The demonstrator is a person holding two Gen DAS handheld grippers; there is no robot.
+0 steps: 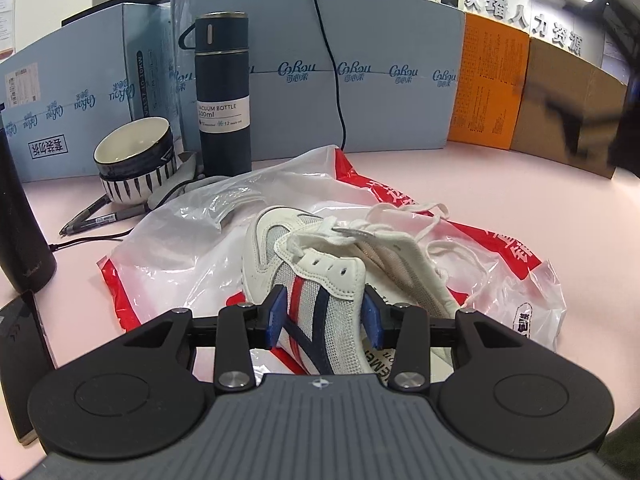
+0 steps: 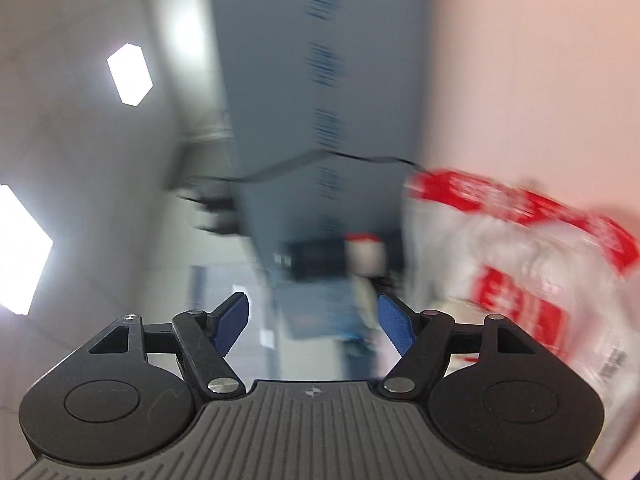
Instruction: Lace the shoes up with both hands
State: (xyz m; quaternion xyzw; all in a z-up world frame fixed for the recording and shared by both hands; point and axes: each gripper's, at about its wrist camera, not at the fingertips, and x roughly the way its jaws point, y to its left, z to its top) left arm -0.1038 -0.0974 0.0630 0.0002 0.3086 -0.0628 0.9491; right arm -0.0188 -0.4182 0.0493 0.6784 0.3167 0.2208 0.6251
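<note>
While left tongs [image 1: 325, 316] clamp shoe [image 1: 316, 276], right tongs [image 2: 314, 324] agape

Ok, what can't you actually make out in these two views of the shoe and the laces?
- Left wrist view: the shoe's heel end is hidden behind the left hand-held gripper.
- Left wrist view: the lace ends tangle on the plastic bag; which eyelets are threaded is unclear.
- Right wrist view: motion blur smears everything; the shoe cannot be found, nothing shows between the right hand-held gripper's pads.
</note>
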